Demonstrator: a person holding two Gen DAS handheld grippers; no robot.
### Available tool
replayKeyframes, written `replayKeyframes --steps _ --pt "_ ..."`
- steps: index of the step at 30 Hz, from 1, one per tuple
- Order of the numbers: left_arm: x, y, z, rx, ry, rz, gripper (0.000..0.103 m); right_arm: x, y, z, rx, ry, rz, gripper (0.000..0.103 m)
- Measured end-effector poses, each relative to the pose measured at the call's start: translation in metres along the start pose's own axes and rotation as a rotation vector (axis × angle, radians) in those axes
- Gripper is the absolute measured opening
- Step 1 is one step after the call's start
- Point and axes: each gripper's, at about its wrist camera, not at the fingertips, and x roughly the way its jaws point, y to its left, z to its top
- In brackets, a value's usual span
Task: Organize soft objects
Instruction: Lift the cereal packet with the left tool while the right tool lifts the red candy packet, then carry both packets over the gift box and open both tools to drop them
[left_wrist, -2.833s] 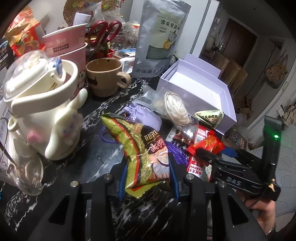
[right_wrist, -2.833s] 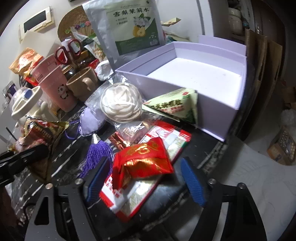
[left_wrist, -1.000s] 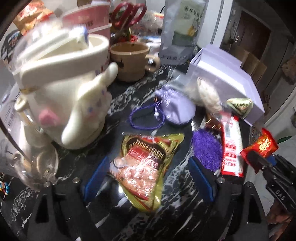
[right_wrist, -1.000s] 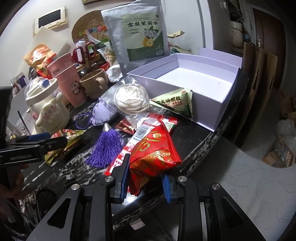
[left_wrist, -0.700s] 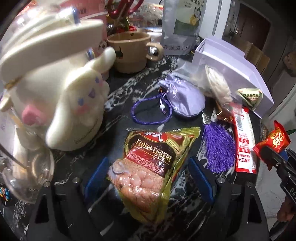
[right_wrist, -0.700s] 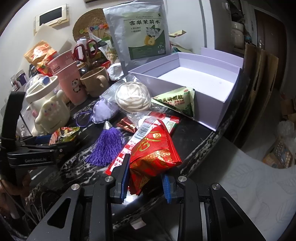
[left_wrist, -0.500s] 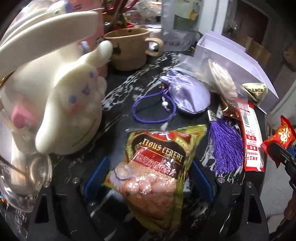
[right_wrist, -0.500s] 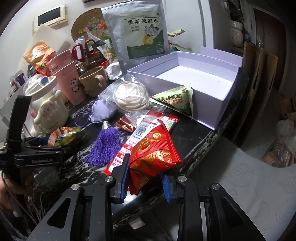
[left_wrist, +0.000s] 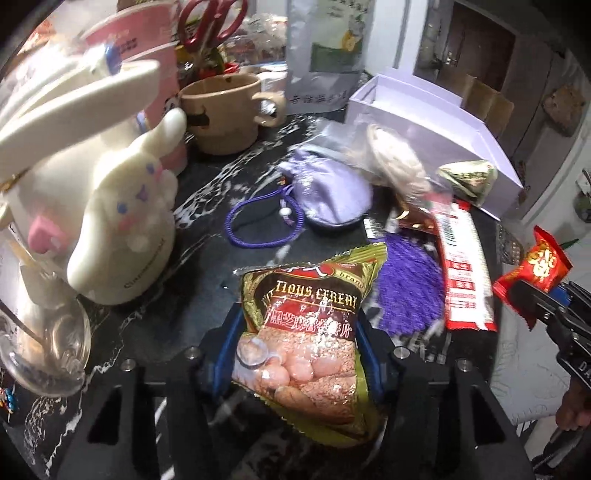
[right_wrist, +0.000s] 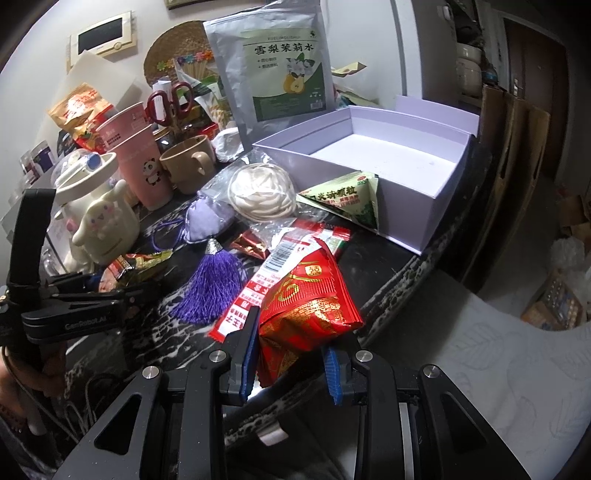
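Observation:
My left gripper (left_wrist: 295, 347) is shut on a green-and-gold cereal packet (left_wrist: 306, 332) and holds it over the dark marble table (left_wrist: 207, 236). My right gripper (right_wrist: 290, 354) is shut on a red snack packet (right_wrist: 306, 302), held just off the table's near edge; it also shows in the left wrist view (left_wrist: 535, 266). An open lilac box (right_wrist: 388, 162) stands at the back right. In front of it lie a green triangular packet (right_wrist: 351, 199), a bagged white cord coil (right_wrist: 264, 192), a lilac pouch (right_wrist: 207, 221), a purple tassel (right_wrist: 210, 284) and a long red-and-white packet (right_wrist: 269, 280).
A white bunny-shaped jar (left_wrist: 110, 206), a glass cup (left_wrist: 48, 347), a tan mug (left_wrist: 225, 110), pink cups (right_wrist: 136, 155), red scissors (right_wrist: 170, 99) and a tall silver pouch (right_wrist: 273, 62) crowd the left and back. The floor lies beyond the table's right edge (right_wrist: 406, 273).
My left gripper has closed on the cereal packet, which lay between its open fingers, and lifted it. The right gripper keeps holding the red packet, almost still.

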Motion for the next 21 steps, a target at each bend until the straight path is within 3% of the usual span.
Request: replayKeyframes --steps 13,21 --pt "-0.048 -0.044 0.011 0.068 -0.095 -0.101 0.055 -0.029 -0.008 -0.009 0.026 -0.017 -0.001 0.03" --pt "-0.068 -0.074 0.033 0.125 -0.164 -0.16 0.055 -0.065 -0.016 0.006 0.011 -0.063 -0.025 0.03"
